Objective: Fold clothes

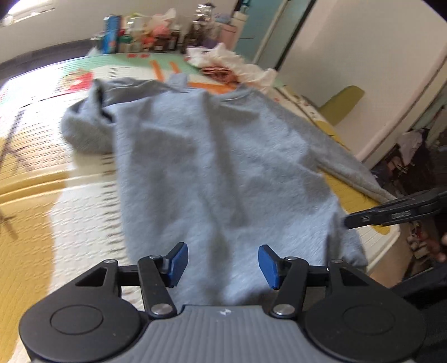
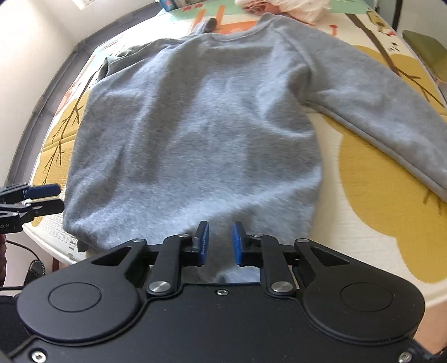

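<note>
A grey sweatshirt [image 1: 218,156] [image 2: 195,125] lies flat on a patterned mat, collar at the far end and hem at the near edge of the table. One sleeve [image 2: 391,125] stretches out to the right. The other sleeve [image 1: 83,131] is bunched at the left. My left gripper [image 1: 223,264] hovers wide open over the hem, with nothing between its blue pads. My right gripper [image 2: 220,243] is at the hem's middle with its jaws a narrow gap apart. Grey fabric shows between them, but the pads do not press it. Each gripper shows in the other's view, the right gripper [image 1: 391,215] and the left gripper [image 2: 42,199].
A heap of white and pink clothes [image 1: 232,64] [image 2: 293,8] sits beyond the collar. Bottles and boxes [image 1: 139,36] crowd the far end. A green chair [image 1: 343,103] stands to the right. The table's near edge [image 2: 56,248] lies just under the hem.
</note>
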A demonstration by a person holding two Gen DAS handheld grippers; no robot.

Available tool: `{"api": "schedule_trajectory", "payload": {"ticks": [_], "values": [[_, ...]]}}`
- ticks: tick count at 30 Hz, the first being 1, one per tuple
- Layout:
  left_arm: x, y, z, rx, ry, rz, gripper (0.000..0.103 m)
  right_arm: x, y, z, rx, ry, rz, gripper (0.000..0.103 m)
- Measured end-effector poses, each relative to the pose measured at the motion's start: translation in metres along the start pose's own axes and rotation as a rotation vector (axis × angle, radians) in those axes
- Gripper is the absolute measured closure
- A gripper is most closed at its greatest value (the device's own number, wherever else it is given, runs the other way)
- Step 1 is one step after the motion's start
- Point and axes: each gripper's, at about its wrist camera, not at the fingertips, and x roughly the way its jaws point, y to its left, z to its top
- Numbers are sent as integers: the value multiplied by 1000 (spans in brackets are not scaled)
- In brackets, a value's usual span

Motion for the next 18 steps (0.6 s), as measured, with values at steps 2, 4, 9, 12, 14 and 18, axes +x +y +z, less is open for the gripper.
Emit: {"api": "schedule_trajectory", "payload": {"ticks": [2,4,9,12,14,18], "values": [[11,-4,3,3,4,-38,44,11,6,2,-6,-1,12,87],[26,-5,5,1,26,-51,43,22,12,4,-11,-3,24,87],[61,8,1,-49,108,-31,44,53,18,2,-15,51,22,87],[71,24,-5,-102,135,-11,48,70,11,-9,-9,126,-20,87],[71,32,-6,-127,136,-10,49,76,3,-17,6,159,-36,92],[68,41,-5,-147,145,1,54,72,-8,-25,5,165,-71,97]]}}
